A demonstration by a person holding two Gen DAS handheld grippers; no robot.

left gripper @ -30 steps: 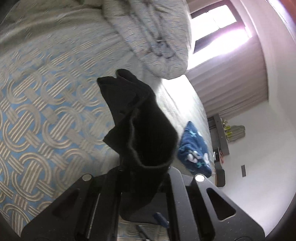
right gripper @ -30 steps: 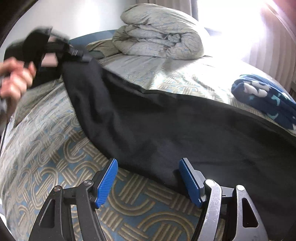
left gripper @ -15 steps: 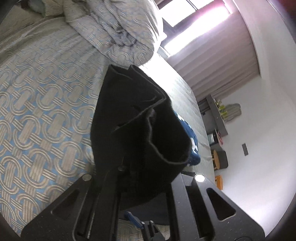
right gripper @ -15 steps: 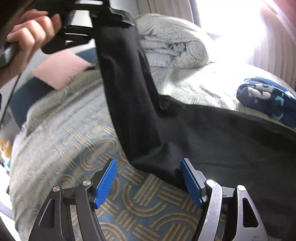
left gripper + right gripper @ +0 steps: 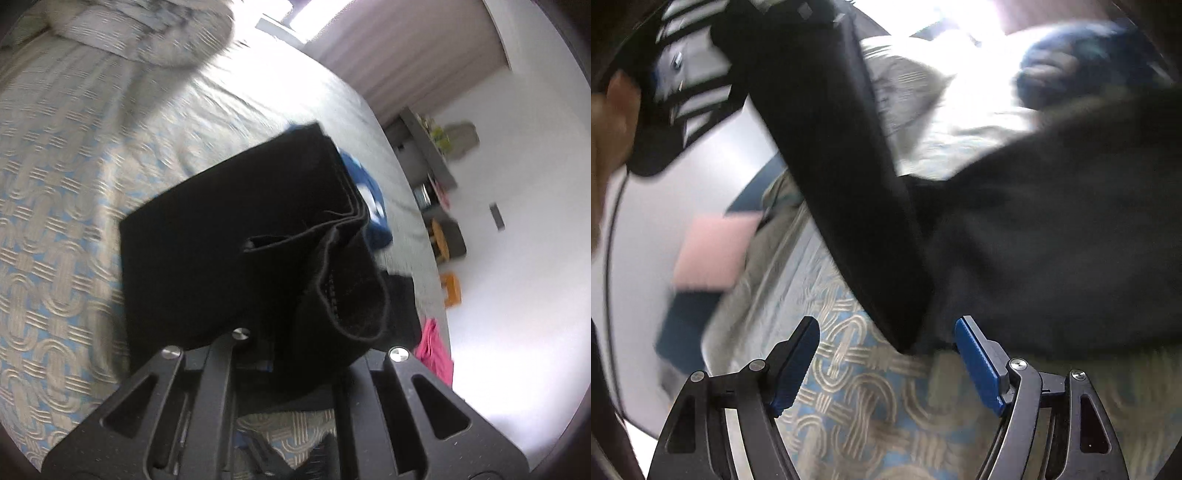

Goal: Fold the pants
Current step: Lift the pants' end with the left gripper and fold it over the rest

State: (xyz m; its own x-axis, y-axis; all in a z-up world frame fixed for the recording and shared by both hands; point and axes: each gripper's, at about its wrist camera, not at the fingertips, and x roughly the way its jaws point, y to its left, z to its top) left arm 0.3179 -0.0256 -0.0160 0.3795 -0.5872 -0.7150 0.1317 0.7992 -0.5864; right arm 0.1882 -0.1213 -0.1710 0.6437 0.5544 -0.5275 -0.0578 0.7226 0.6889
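left gripper (image 5: 798, 14): pinched tight on one end of the black pants, held up above the bed; a hand (image 5: 607, 122) grips its handle at the left edge of the right wrist view.
black pants (image 5: 1052, 229): one end hangs from that pinch in a long band, the rest lies spread on the patterned bedspread (image 5: 857, 398).
right gripper (image 5: 886, 363): blue pads spread wide and just been opening further, low over the bedspread at the pants' near edge, nothing pressed between them.
handling: looks soft, limp and light; it should drape and sag from any hold, so hems or a layered edge seem the best places to pinch.
writing: no brand, label or lettering readable; both views are blurred.
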